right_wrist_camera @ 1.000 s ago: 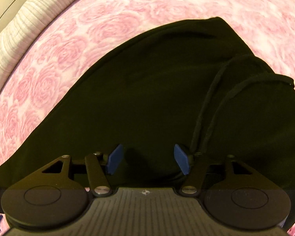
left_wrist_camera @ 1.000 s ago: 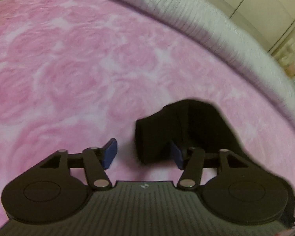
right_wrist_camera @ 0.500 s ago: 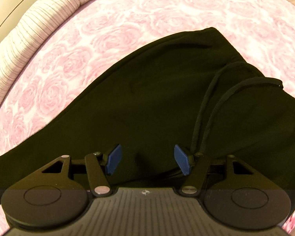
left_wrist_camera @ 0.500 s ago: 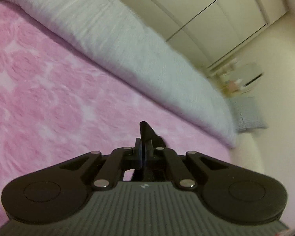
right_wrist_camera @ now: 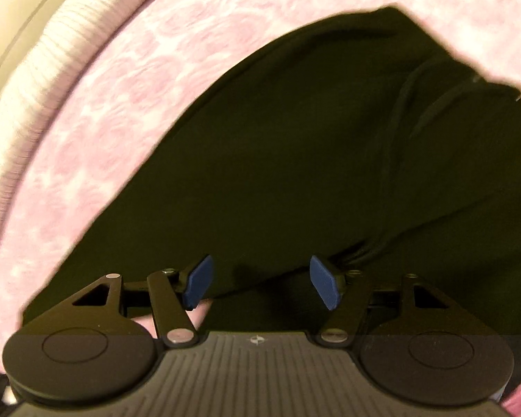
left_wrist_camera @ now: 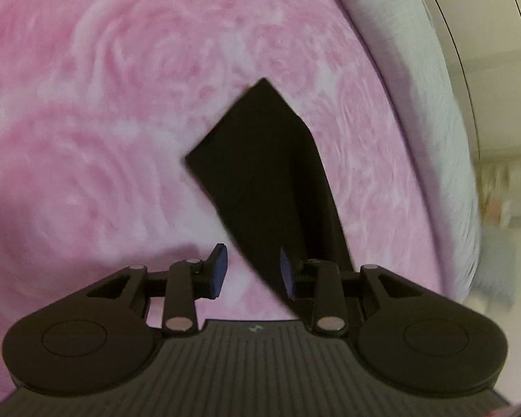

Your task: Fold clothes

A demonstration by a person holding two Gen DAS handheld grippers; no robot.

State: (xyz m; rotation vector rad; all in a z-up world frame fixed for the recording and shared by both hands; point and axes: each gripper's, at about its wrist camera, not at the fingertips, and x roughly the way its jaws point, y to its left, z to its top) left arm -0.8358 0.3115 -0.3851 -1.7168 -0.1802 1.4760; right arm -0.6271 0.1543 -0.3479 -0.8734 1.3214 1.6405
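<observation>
A black garment lies on a pink rose-patterned blanket. In the left wrist view one narrow end of it reaches out ahead, ending in a squared hem. My left gripper is open, its blue pads apart, with the cloth edge running past the right pad. In the right wrist view the wide part of the black garment fills the frame, with two drawcords lying across it. My right gripper is open just above the cloth's near edge, holding nothing.
The pink blanket covers the bed around the garment. A white ribbed quilt lies rolled along the far side, also in the right wrist view. Cream wardrobe doors stand beyond it.
My left gripper shut on the garment's end half a second ago and lifted; now it is open again and the end lies flat on the blanket. My right gripper stayed open, shifting slightly.
</observation>
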